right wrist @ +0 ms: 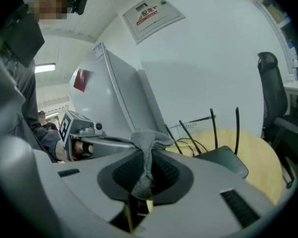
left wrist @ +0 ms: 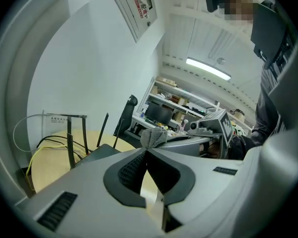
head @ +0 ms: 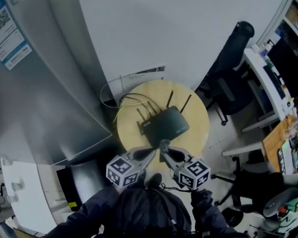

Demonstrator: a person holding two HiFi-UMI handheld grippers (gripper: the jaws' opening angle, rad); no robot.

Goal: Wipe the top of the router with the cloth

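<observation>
My right gripper [right wrist: 145,152] clamps the cloth [right wrist: 149,137], held just short of the router [head: 168,123], ready to wipe. My left gripper [left wrist: 145,150] is closed on nothing and idle.

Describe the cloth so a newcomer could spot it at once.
Find the round wooden table beside the tall grey cabinet, with the black router on it. At the router's near edge, the right gripper is shut on the cloth: a small grey crumpled wad, the only soft thing among hard plastic and cables.
</observation>
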